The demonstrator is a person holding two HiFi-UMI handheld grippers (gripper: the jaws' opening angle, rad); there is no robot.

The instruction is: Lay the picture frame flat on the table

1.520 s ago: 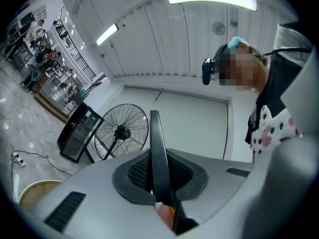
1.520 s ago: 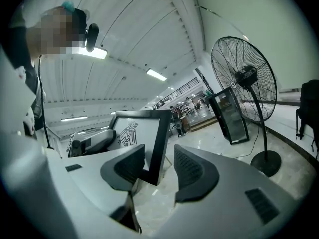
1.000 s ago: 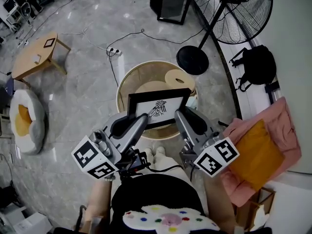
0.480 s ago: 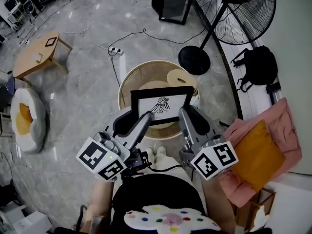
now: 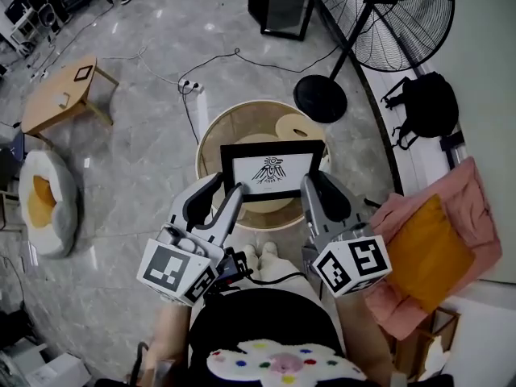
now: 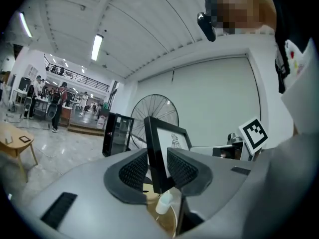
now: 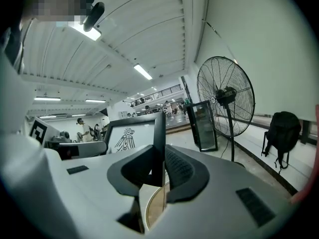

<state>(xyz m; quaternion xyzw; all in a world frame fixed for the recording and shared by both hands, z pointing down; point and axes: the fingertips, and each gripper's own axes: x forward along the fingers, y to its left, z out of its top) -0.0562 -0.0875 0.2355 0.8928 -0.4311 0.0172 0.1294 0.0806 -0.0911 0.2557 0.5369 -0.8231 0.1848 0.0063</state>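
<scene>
The picture frame [image 5: 272, 170], black with a white mat and a bird drawing, hangs over the round wooden table [image 5: 211, 139], its face turned up toward me. My right gripper [image 5: 316, 184] is shut on its right edge; in the right gripper view the frame [image 7: 130, 136] is pinched between the pads of that gripper [image 7: 158, 166]. My left gripper [image 5: 228, 190] sits at the frame's left edge. Its jaws have just been opening. In the left gripper view the frame [image 6: 172, 139] stands between the spread pads of that gripper [image 6: 158, 167], with a gap at the left pad.
A wooden disc [image 5: 297, 130] lies on the table's far side. A standing fan [image 5: 387, 14] and a black cabinet [image 5: 282, 2] are beyond it. A black backpack [image 5: 423, 107] and pink bedding [image 5: 451, 208] lie right, a low wooden table [image 5: 60, 91] and a cushion [image 5: 44, 196] left.
The frame has swung from slanted to level and shifted slightly right. The left gripper rolled and its jaws spread apart around the frame's left edge. The right gripper kept its hold.
</scene>
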